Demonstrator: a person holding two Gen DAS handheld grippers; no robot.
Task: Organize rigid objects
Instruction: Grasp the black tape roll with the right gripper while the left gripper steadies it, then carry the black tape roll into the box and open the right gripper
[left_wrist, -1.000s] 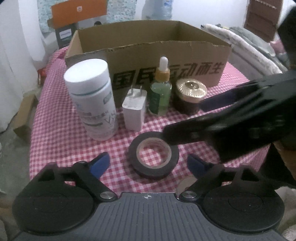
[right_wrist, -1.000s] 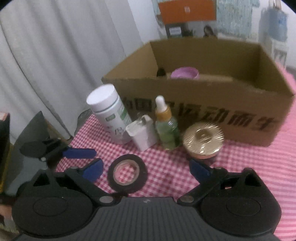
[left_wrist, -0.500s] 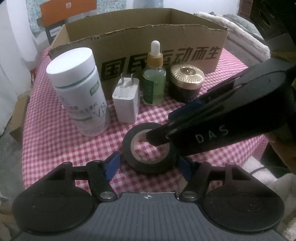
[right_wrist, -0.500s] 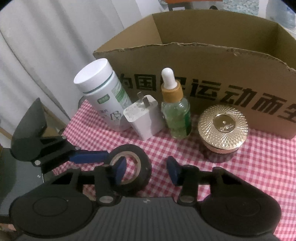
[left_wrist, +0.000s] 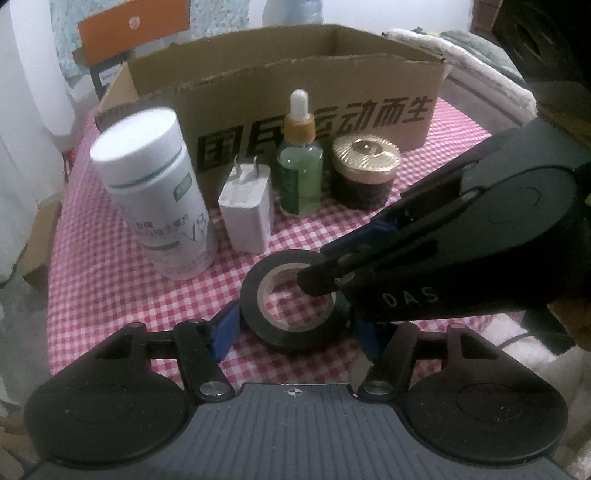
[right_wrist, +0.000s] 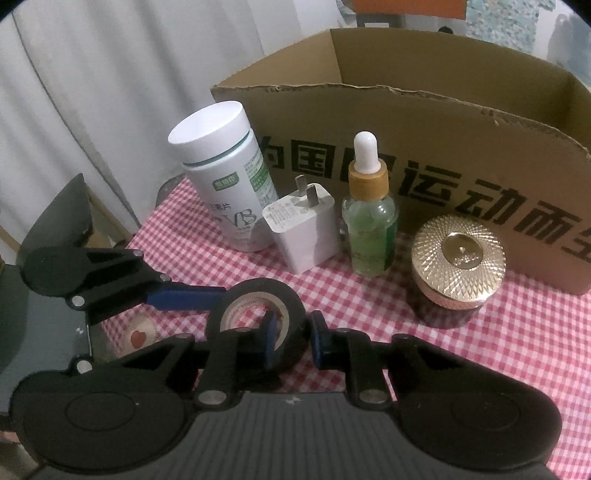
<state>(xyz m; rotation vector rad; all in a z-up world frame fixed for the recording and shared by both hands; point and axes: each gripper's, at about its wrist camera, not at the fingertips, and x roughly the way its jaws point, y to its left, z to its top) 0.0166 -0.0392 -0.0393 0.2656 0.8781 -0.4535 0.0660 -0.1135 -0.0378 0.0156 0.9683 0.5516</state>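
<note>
A black tape roll (left_wrist: 291, 301) lies flat on the checked cloth; it also shows in the right wrist view (right_wrist: 258, 314). My left gripper (left_wrist: 293, 328) brackets the roll with both blue pads at its sides. My right gripper (right_wrist: 290, 336) is shut on the roll's near wall, one finger inside the hole and one outside. A white bottle (left_wrist: 155, 192), a white charger (left_wrist: 245, 214), a green dropper bottle (left_wrist: 299, 173) and a gold-lidded jar (left_wrist: 364, 173) stand in a row before the cardboard box (left_wrist: 295, 96).
The box (right_wrist: 424, 147) is open-topped with printed characters on its front. The table's red-checked cloth (left_wrist: 110, 277) ends close at the left and front. A white curtain (right_wrist: 92, 110) hangs at the left. Bedding (left_wrist: 480, 74) lies at the right.
Both grippers have moved in on the tape roll. The right gripper has closed from wide open onto the roll's wall. The left gripper's pads have narrowed around the roll.
</note>
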